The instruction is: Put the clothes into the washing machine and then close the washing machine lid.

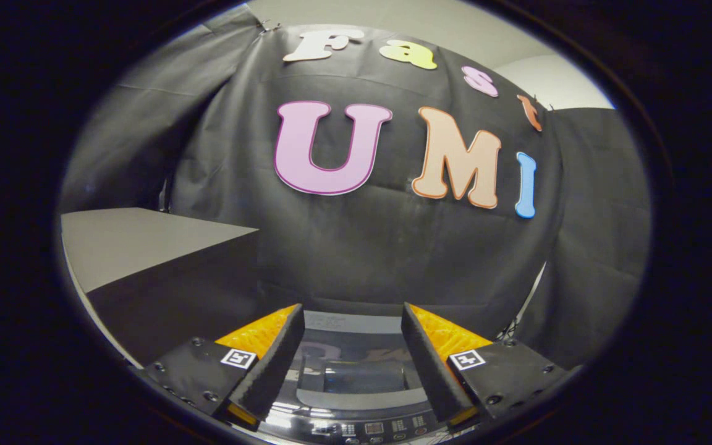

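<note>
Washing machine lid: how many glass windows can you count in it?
1. The window sits in the washing machine lid, seen between the open gripper fingers, above the control panel. Parts of the lid are hidden.

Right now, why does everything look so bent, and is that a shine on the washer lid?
In the gripper view the fisheye lens bows the cloth wall and the grey table edge. The washing machine lid, seen between the open claw fingers, is glossy and mirrors the wall above it, with bright glare streaks near the control panel. The image darkens toward its rim, and the panel's markings are too small to make out.
</note>
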`<action>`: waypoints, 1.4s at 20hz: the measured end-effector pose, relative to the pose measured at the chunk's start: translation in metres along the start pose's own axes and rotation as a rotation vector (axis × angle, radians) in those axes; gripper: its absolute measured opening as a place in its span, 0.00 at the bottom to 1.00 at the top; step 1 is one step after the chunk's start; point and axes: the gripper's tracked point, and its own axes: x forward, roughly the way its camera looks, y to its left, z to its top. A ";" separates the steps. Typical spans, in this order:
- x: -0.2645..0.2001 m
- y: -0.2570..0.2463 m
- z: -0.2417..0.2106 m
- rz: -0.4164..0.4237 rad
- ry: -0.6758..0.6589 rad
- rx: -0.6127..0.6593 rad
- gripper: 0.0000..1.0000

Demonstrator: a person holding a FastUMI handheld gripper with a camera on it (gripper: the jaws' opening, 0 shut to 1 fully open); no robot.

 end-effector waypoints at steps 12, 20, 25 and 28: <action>-0.087 0.000 -0.057 0.049 0.018 -0.027 0.98; -0.111 -0.002 -0.083 0.040 0.038 0.000 0.98; -0.123 0.004 -0.099 0.055 0.031 0.012 0.98; -0.136 0.002 -0.111 0.045 0.020 0.031 0.98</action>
